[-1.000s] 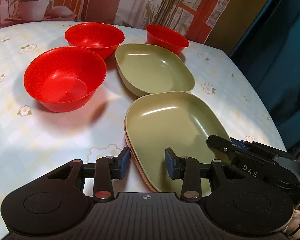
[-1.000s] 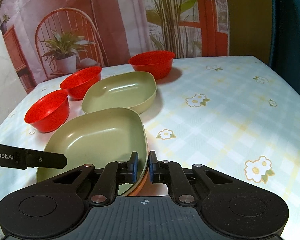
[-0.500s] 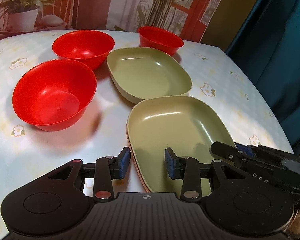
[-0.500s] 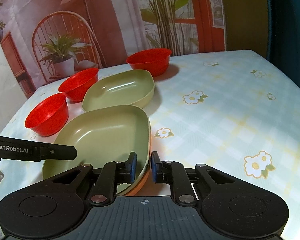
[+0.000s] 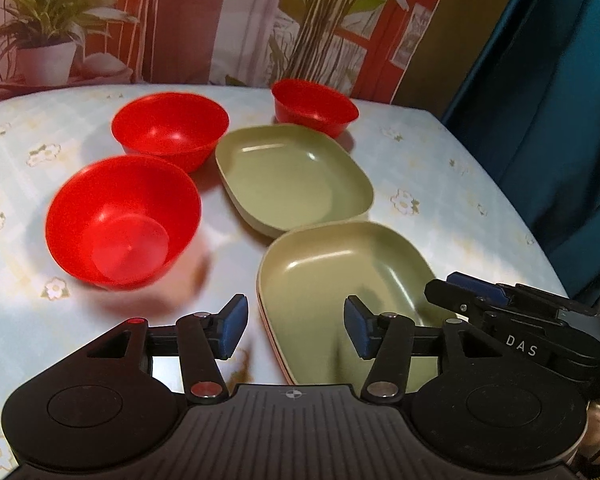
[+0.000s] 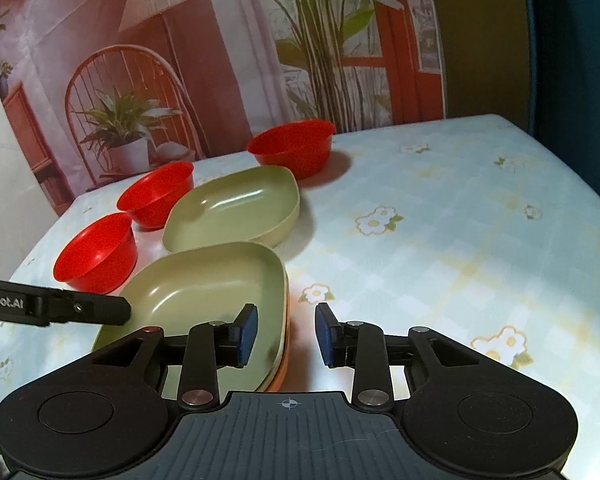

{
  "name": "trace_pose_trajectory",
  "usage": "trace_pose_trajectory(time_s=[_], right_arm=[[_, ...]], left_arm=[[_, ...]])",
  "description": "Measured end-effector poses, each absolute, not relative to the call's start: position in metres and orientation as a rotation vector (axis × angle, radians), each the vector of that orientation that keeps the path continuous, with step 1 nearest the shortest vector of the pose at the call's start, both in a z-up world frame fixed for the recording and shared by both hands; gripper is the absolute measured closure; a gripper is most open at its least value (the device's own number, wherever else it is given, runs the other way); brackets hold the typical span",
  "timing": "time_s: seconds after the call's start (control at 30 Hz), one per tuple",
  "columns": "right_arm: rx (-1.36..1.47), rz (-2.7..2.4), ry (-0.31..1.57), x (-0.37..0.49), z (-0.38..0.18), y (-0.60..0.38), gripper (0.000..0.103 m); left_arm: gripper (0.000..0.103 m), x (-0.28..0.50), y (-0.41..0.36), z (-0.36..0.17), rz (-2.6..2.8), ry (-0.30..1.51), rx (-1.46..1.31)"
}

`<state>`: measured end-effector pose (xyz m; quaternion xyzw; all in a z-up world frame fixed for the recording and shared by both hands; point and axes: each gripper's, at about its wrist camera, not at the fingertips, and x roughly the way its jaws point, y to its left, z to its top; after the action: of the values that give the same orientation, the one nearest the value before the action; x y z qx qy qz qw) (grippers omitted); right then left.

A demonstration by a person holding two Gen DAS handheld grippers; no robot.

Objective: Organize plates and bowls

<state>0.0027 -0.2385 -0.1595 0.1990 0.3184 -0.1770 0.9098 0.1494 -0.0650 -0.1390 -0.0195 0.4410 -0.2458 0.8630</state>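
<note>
Both grippers' jaws opening, left gripper (image 5: pixel 292 330) and right gripper (image 6: pixel 286 334) wider than before, astride near plate (image 5: pixel 340 276) rim.

Plates (image 5: pixel 296 176) lie right of bowls (image 5: pixel 120 220), apparently.

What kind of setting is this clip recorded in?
Probably a staged home dining setup: a table under a flowered cloth holding red bowls and green plates, with a printed backdrop of a chair and plants behind, not a real room.
</note>
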Motion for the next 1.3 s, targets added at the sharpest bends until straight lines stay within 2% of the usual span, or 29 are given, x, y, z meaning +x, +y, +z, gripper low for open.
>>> trace_pose_trajectory(time_s=[0.33, 0.7, 1.3], right_arm=[[0.338, -0.342, 0.661, 0.010, -0.145, -0.270, 0.073], [0.268, -0.263, 0.663, 0.057, -0.134, -0.296, 0.073], [0.374, -0.193, 0.703, 0.156, -0.177, -0.345, 0.073]], left_arm=[[0.047, 0.165, -0.065, -0.128, -0.487, 0.920, -0.100], [0.051, 0.207, -0.070, -0.137, -0.413, 0.959, -0.169], [0.062, 0.250, -0.092, -0.156, -0.360, 0.992, -0.095]])
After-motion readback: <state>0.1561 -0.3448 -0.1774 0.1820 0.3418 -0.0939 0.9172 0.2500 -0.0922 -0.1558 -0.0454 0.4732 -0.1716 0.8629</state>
